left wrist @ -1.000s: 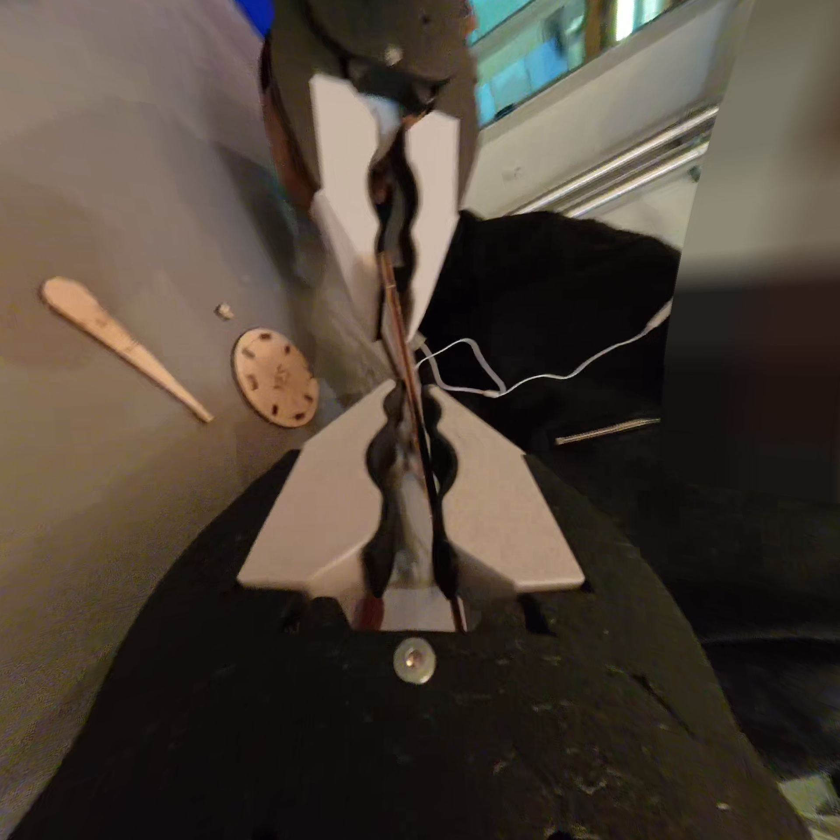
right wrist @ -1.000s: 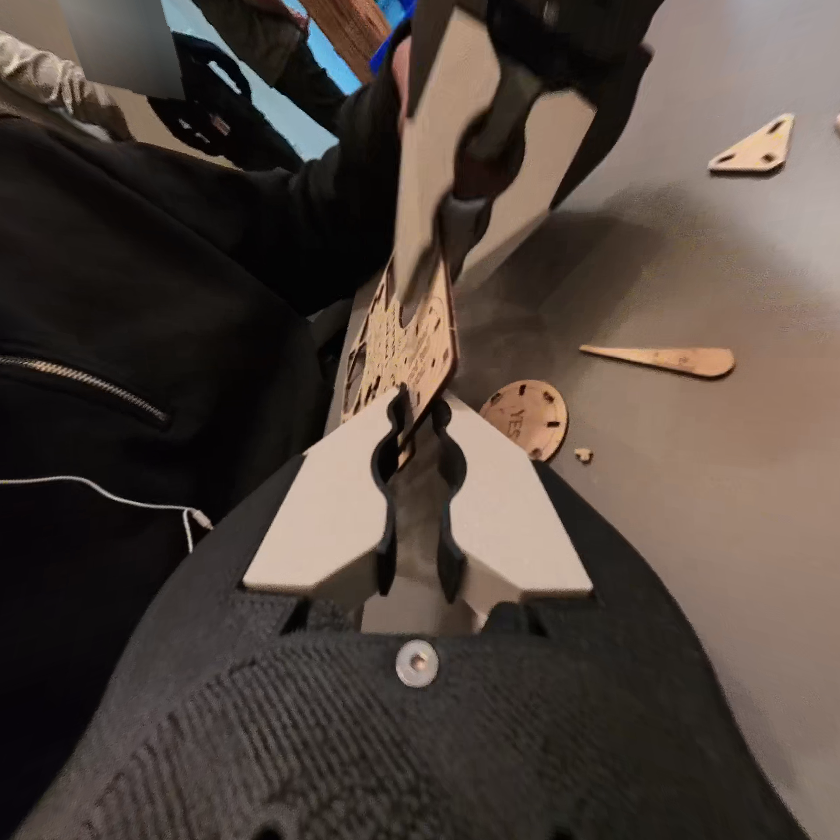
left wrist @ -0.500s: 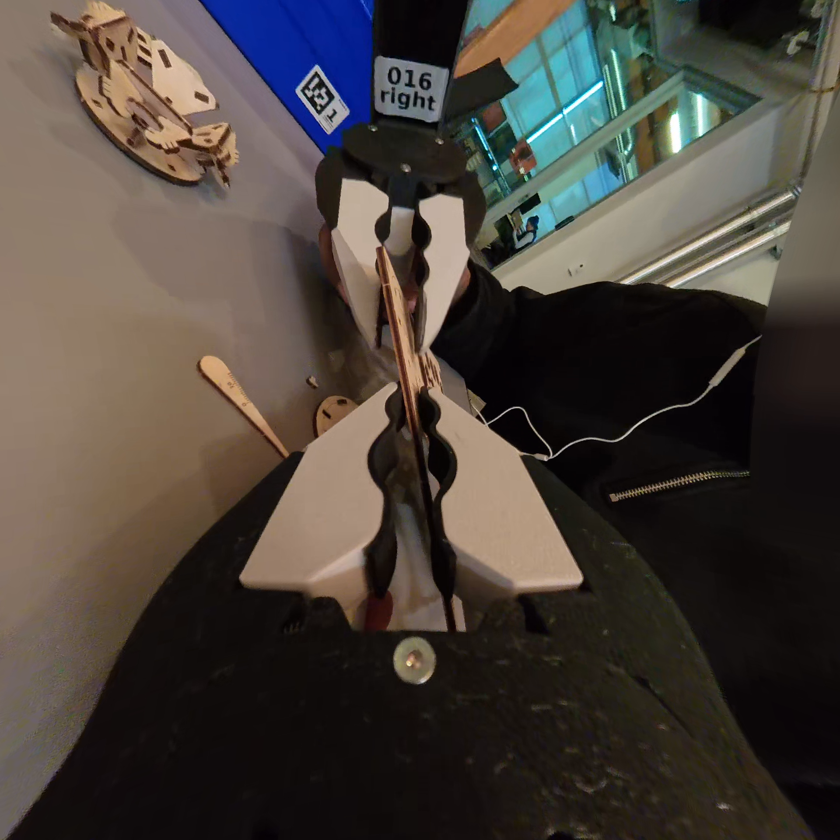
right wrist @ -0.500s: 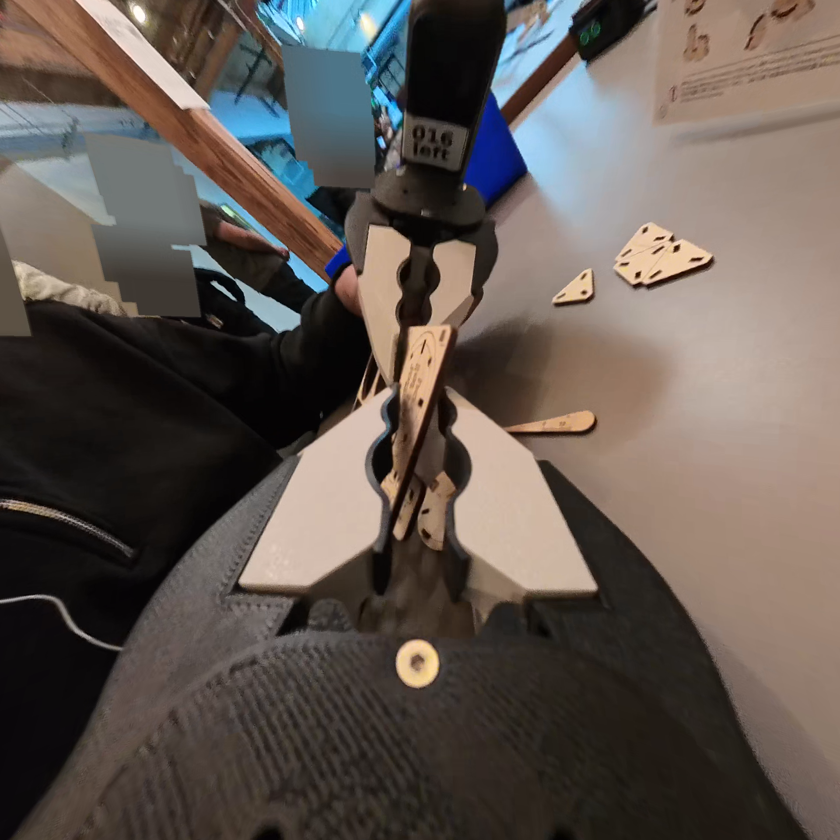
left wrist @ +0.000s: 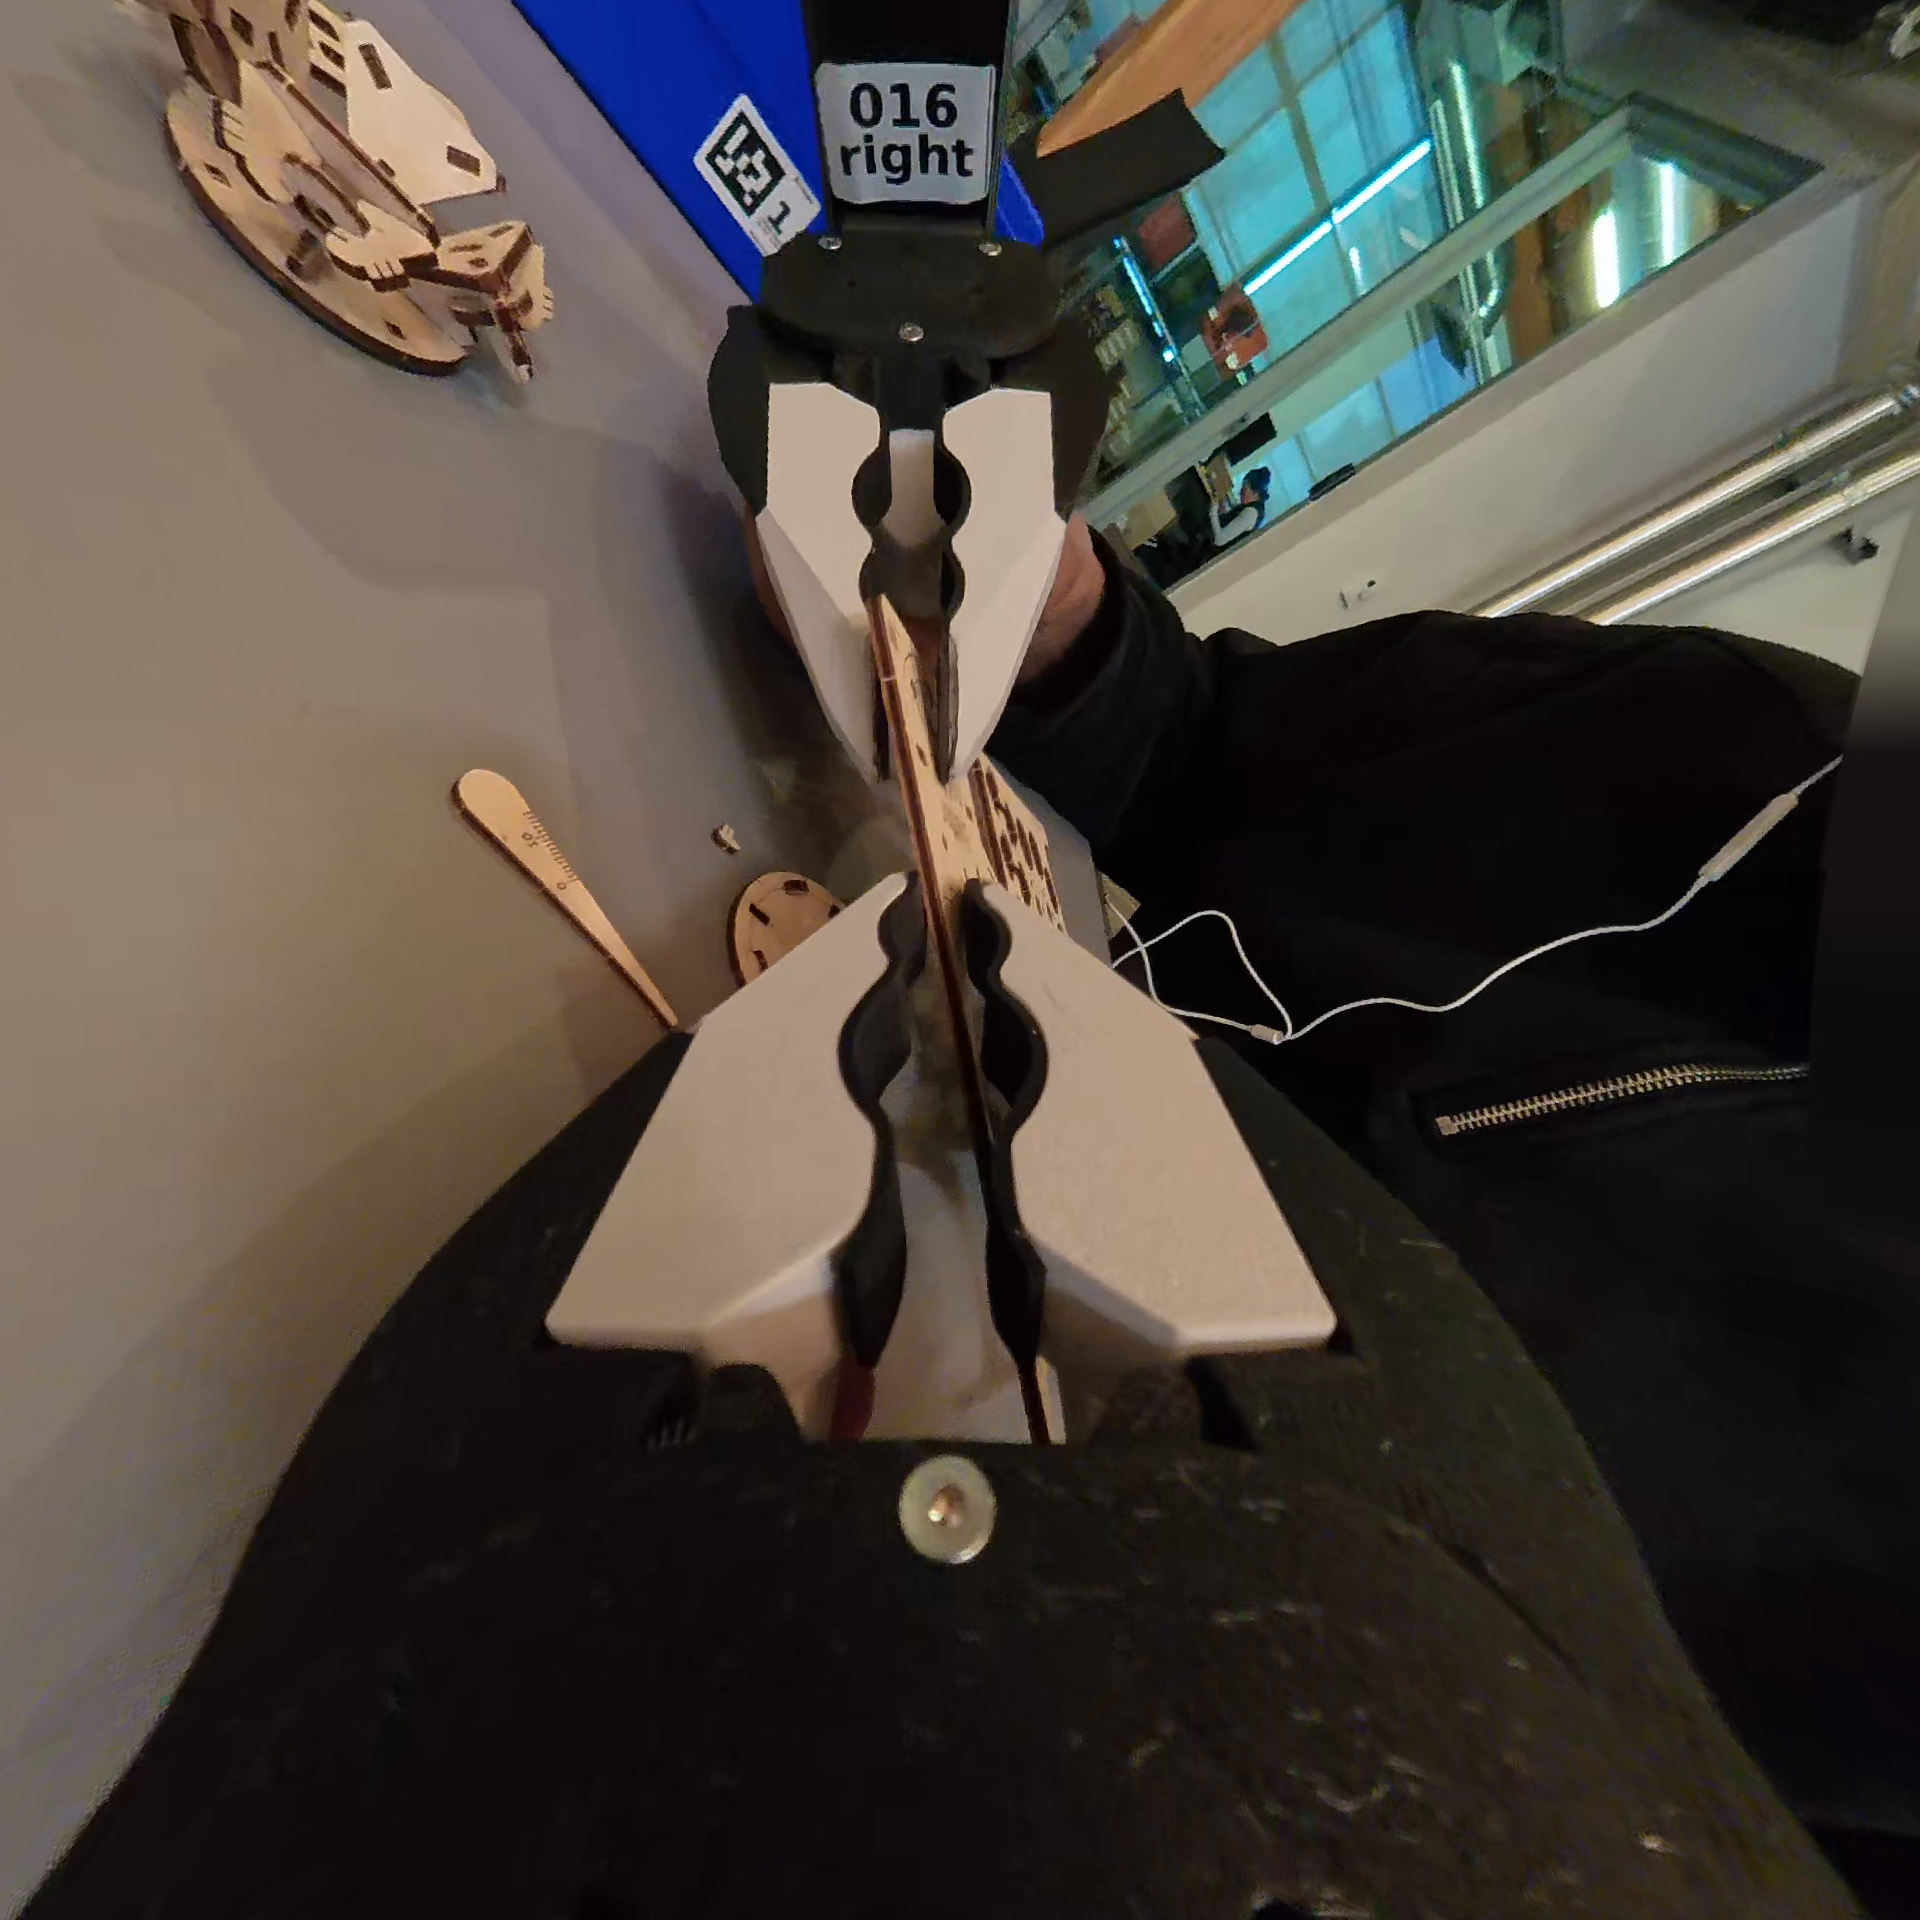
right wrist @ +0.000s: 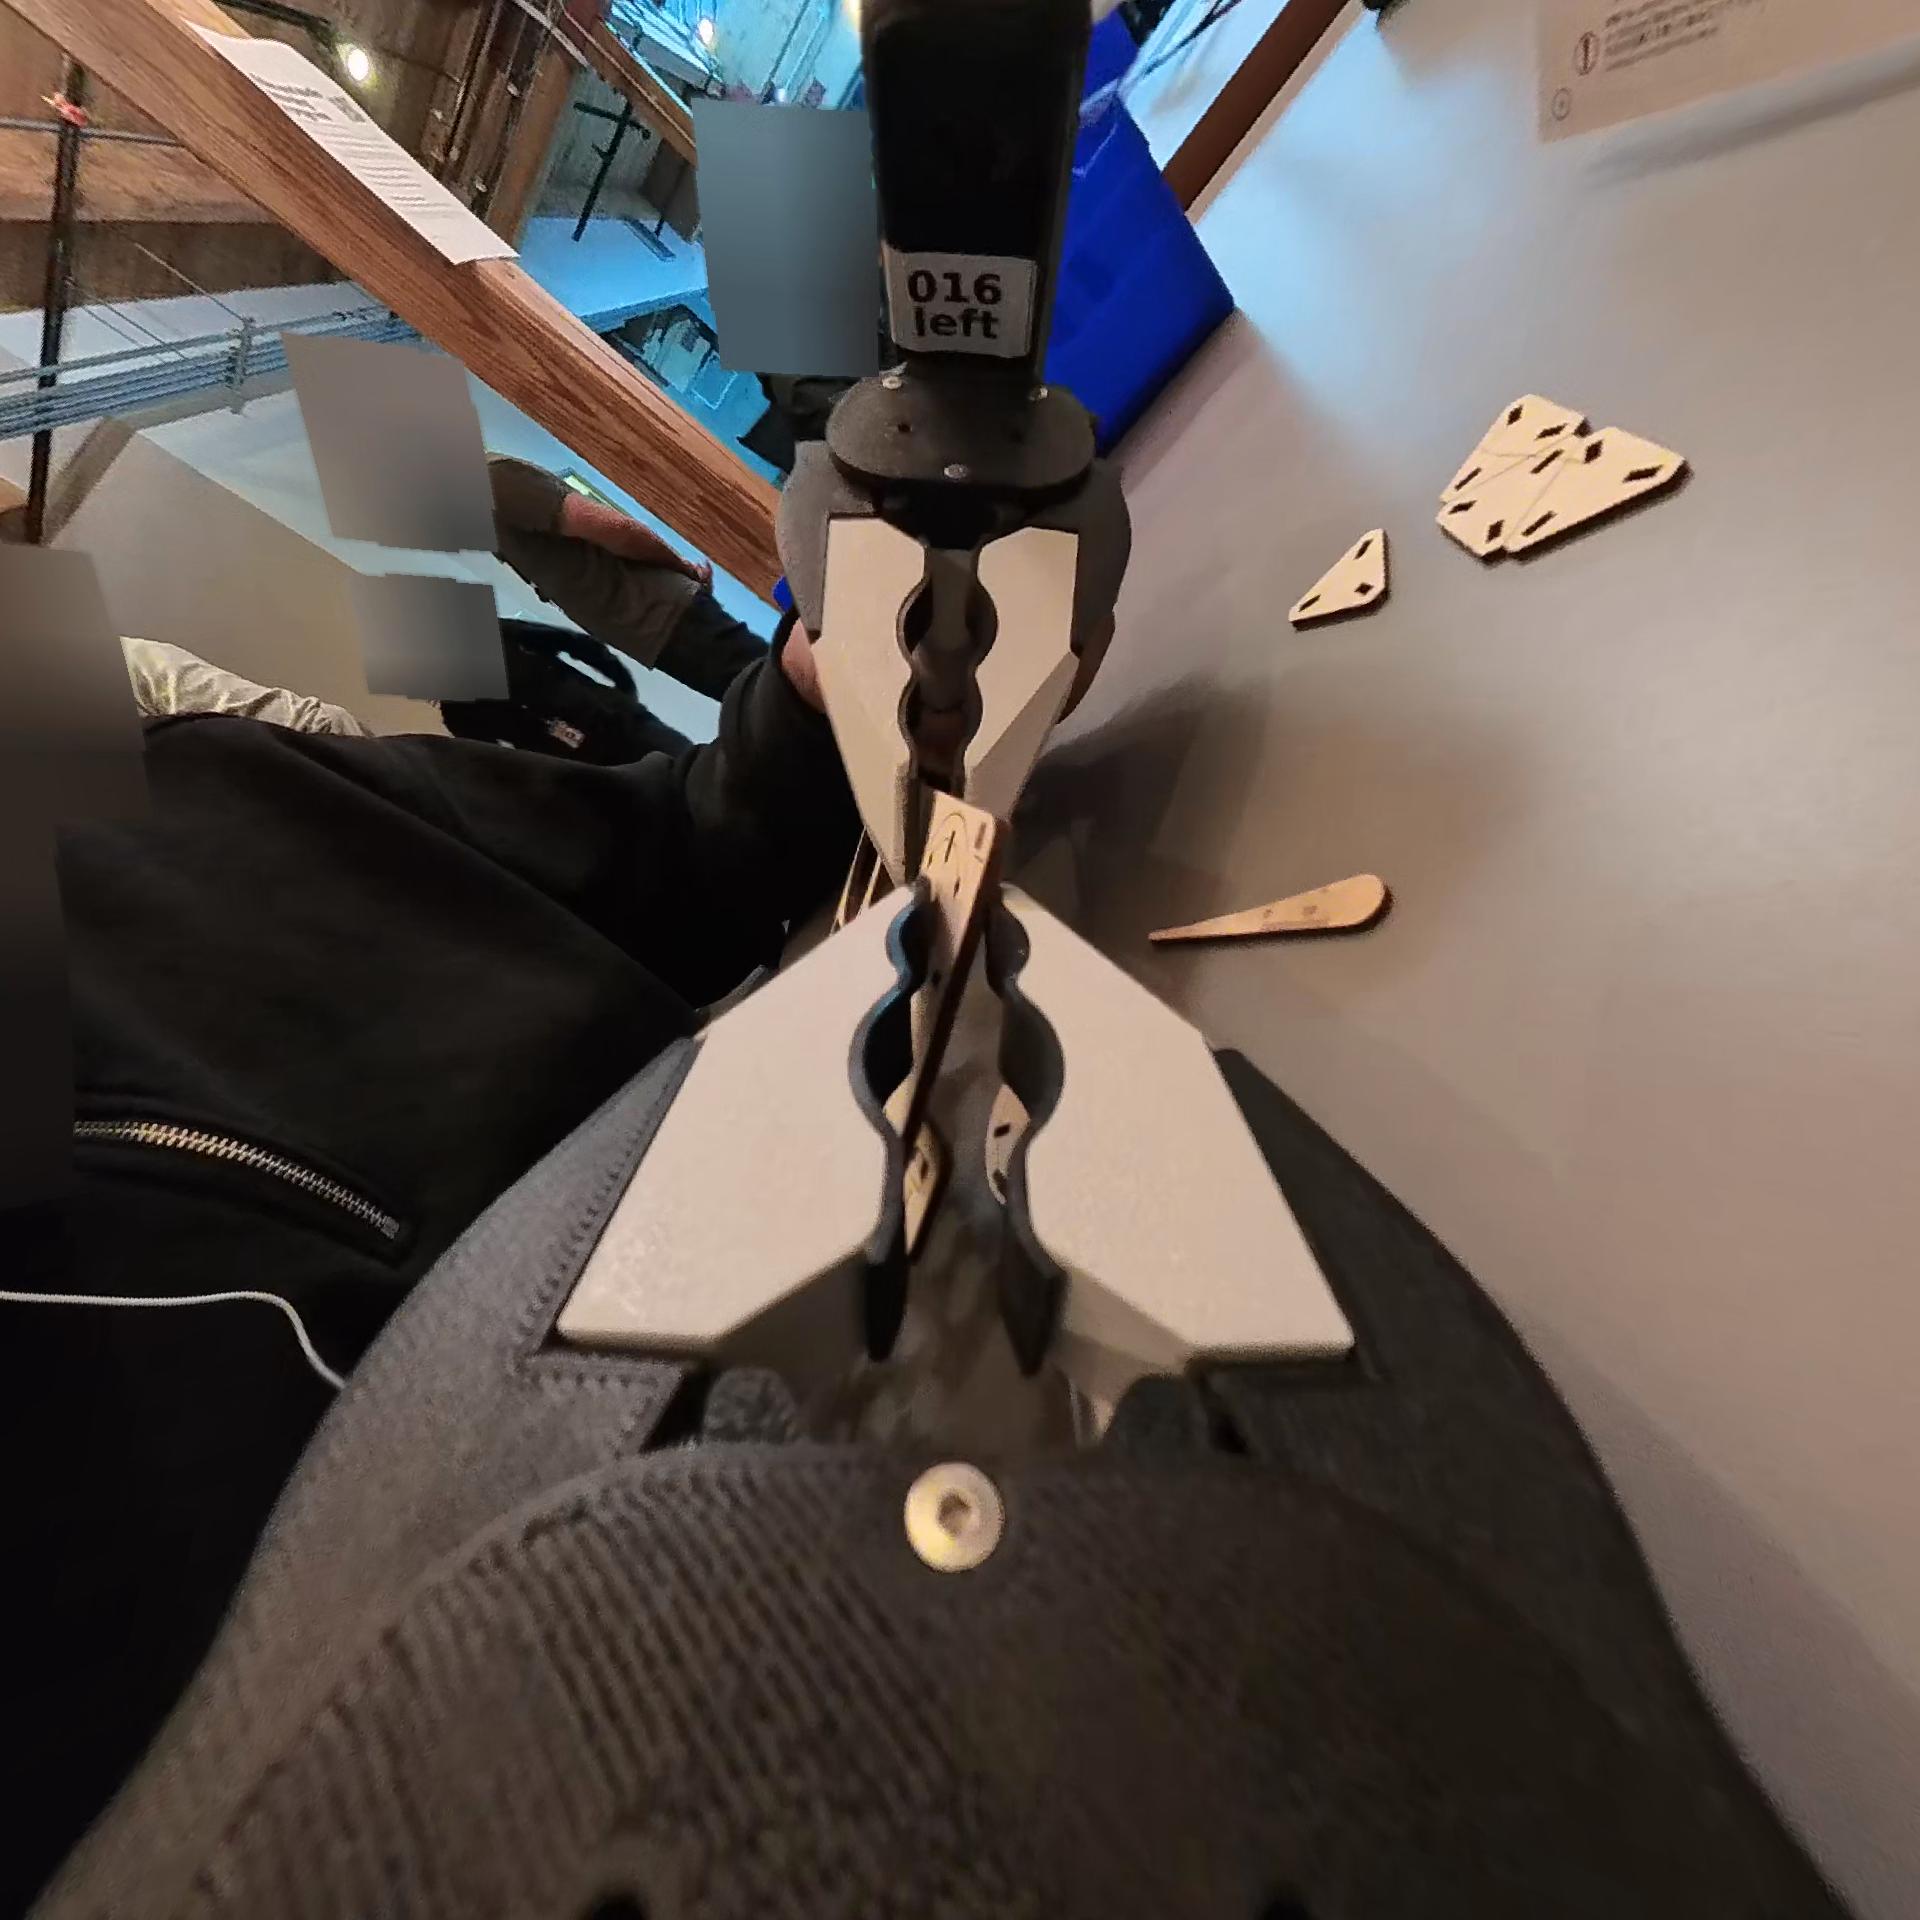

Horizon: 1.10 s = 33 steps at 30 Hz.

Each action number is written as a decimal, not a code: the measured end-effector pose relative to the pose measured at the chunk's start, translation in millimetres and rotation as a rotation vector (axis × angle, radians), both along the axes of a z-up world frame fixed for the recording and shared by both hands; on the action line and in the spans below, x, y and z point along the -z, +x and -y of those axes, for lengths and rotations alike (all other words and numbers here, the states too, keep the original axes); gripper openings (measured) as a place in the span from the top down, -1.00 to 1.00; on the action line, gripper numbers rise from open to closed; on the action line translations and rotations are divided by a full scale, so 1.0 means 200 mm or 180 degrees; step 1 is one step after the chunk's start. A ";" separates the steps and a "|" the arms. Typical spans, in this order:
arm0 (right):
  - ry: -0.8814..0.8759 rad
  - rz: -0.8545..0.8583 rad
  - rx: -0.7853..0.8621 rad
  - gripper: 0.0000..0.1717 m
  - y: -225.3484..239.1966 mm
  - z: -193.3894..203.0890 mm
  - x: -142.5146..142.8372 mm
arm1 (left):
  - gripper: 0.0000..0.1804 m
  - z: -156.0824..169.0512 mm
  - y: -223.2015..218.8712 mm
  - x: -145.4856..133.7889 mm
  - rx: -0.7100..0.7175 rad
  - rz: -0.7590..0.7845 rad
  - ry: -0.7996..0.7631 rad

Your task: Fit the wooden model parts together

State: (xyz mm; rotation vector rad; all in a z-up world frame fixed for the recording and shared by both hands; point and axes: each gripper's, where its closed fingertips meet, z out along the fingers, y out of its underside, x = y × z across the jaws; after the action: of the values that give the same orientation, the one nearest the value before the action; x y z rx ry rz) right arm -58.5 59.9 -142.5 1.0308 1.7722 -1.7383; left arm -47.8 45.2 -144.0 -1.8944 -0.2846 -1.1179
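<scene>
- Compared with a second ago, both of my grippers have lifted and tilted: my left wrist view now takes in the assembled plywood model (left wrist: 353,197) at the far side of the grey tabletop (left wrist: 260,644), and the blur has cleared.
- My left gripper (left wrist: 940,904) pinches a thin, flat plywood sheet (left wrist: 914,769) edge-on; its wavy black pads (left wrist: 894,956) are nearly together on the dark, laser-burnt edge.
- My right gripper (left wrist: 914,748) faces it from the far side and grips the same sheet, whose face is pierced with small cut-out slots.
- From my right wrist view, a flat plywood piece (right wrist: 961,904) with engraved marks slants between the pads of my right gripper (right wrist: 956,914), which are closed on it, and touches the tips of my left gripper (right wrist: 940,790).
- Flat on the tabletop near my left fingers lie a tapered wooden stick (left wrist: 551,883) with a rounded end and scale marks, a slotted wooden disc (left wrist: 774,914) and a tiny chip (left wrist: 724,837).
- Farther off in my right wrist view lie triangular plywood pieces (right wrist: 1548,488) with slots, one small triangle (right wrist: 1345,582) apart.
- A black zipped jacket (left wrist: 1455,935) with a white cable (left wrist: 1455,987) fills the near side.
</scene>
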 end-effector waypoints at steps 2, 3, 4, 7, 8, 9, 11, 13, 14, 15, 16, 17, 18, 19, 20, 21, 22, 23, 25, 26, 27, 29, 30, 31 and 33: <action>0.0067 0.0091 -0.0088 0.89 0.02 0.01 0.02 | 0.98 0.00 0.00 0.01 -0.0017 -0.0081 -0.0036; 0.0111 0.0134 -0.0136 0.89 0.04 0.02 0.04 | 0.98 0.00 0.00 0.02 -0.0029 -0.0136 -0.0070; 0.0144 0.0144 -0.0131 0.90 0.04 0.03 0.05 | 0.98 0.00 -0.01 0.03 -0.0040 -0.0190 -0.0100; 0.0199 0.0150 -0.0086 0.90 0.03 0.03 0.06 | 0.98 0.00 -0.01 0.03 -0.0067 -0.0254 -0.0136; 0.0217 0.0152 -0.0080 0.91 0.03 0.03 0.06 | 0.99 0.00 -0.01 0.03 -0.0074 -0.0260 -0.0149; 0.0268 0.0140 -0.0068 0.91 0.03 0.03 0.07 | 0.99 0.00 -0.01 0.04 -0.0081 -0.0282 -0.0170; 0.0381 0.0106 -0.0039 0.91 0.02 0.03 0.09 | 0.99 0.00 -0.01 0.06 -0.0080 -0.0299 -0.0196; 0.0425 0.0087 -0.0019 0.91 0.02 0.03 0.10 | 0.99 0.00 -0.01 0.07 -0.0069 -0.0199 -0.0175; 0.0437 0.0089 -0.0014 0.91 0.02 0.03 0.10 | 1.00 0.00 -0.02 0.07 -0.0065 -0.0149 -0.0168; 0.0441 0.0099 -0.0010 0.91 0.02 0.03 0.10 | 1.00 0.00 -0.02 0.07 -0.0067 -0.0127 -0.0172; 0.0450 0.0109 -0.0005 0.91 0.01 0.03 0.11 | 1.00 0.00 -0.02 0.08 -0.0070 -0.0147 -0.0182; 0.0460 0.0119 -0.0002 0.91 0.01 0.03 0.11 | 0.99 0.00 -0.02 0.08 -0.0073 -0.0181 -0.0192; 0.0473 0.0120 0.0002 0.91 0.01 0.03 0.12 | 1.00 0.00 -0.02 0.08 -0.0075 -0.0201 -0.0200; 0.0501 0.0107 0.0012 0.91 0.01 0.03 0.12 | 1.00 0.00 -0.02 0.09 -0.0078 -0.0221 -0.0209; 0.0550 0.0084 0.0025 0.91 0.01 0.03 0.12 | 1.00 0.00 -0.02 0.09 -0.0078 -0.0247 -0.0222; 0.0593 0.0064 0.0034 0.90 0.01 0.03 0.13 | 0.99 0.00 -0.02 0.10 -0.0079 -0.0245 -0.0230; 0.0619 0.0054 0.0043 0.90 0.01 0.03 0.13 | 0.99 0.00 -0.02 0.10 -0.0078 -0.0236 -0.0234; 0.0640 0.0047 0.0051 0.89 0.01 0.03 0.14 | 0.99 0.00 -0.02 0.10 -0.0078 -0.0226 -0.0236; 0.0685 0.0029 0.0060 0.89 0.00 0.03 0.14 | 0.99 0.00 -0.02 0.11 -0.0078 -0.0239 -0.0243; 0.0700 0.0017 0.0066 0.89 0.00 0.03 0.14 | 0.99 0.00 -0.02 0.11 -0.0074 -0.0241 -0.0241; 0.0714 0.0007 0.0069 0.88 0.00 0.03 0.14 | 0.99 0.00 -0.02 0.11 -0.0076 -0.0238 -0.0239; 0.0765 -0.0014 0.0078 0.87 0.00 0.03 0.15 | 0.99 0.00 -0.02 0.12 -0.0075 -0.0244 -0.0248; 0.0752 -0.0012 0.0077 0.88 0.00 0.03 0.15 | 0.99 0.00 -0.02 0.11 -0.0069 -0.0220 -0.0233; 0.0714 0.0006 0.0068 0.87 0.00 0.03 0.15 | 0.99 0.00 -0.02 0.11 -0.0064 -0.0187 -0.0217; 0.0652 0.0068 0.0053 0.86 0.00 0.03 0.14 | 0.98 0.00 -0.02 0.11 -0.0068 -0.0135 -0.0242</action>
State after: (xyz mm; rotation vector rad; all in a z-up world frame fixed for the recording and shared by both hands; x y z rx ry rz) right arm -58.8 54.7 -171.2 1.1449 1.9645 -1.5734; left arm -51.8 46.2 -165.1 -1.9748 -0.3270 -1.0647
